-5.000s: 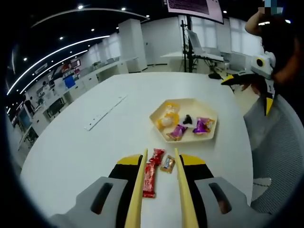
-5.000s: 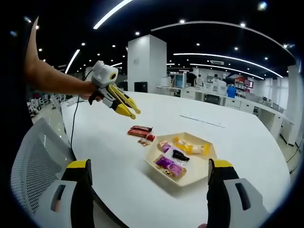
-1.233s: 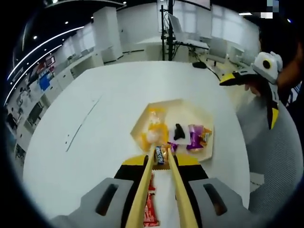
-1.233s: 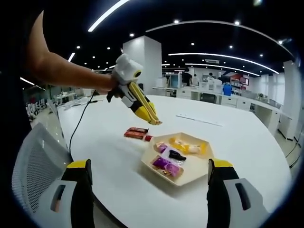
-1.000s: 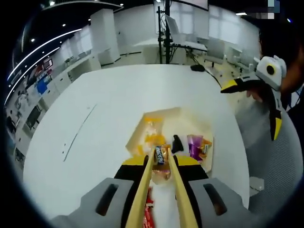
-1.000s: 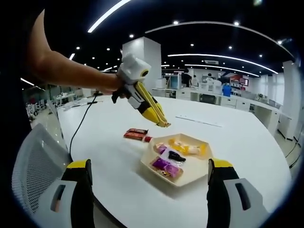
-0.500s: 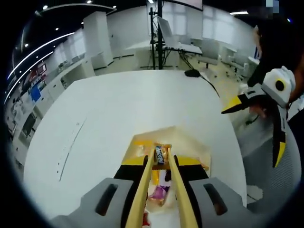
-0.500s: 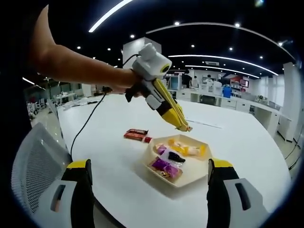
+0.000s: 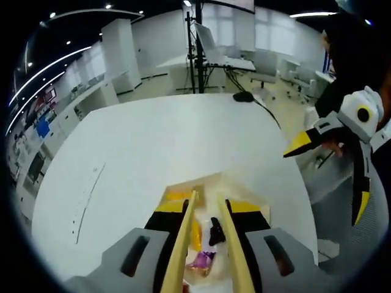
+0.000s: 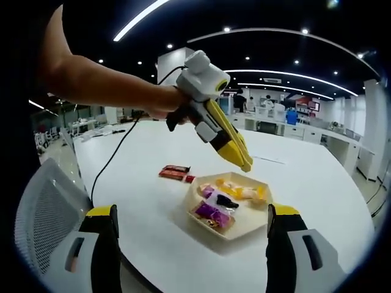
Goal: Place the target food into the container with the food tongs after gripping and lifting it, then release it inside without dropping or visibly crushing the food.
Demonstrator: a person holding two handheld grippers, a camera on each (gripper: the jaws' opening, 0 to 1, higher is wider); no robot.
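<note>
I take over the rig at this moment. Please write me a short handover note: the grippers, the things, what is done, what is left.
Left gripper: open, nothing between its yellow jaws, held above the cream hexagonal tray.
Right gripper: open, empty, near the table's edge.
In the tray: yellow packet, black piece, purple wrapper.
Long red wrapped bar: on the white table, beside the tray.
Done: several foods are in the tray.
Left: probably the red bar.
</note>
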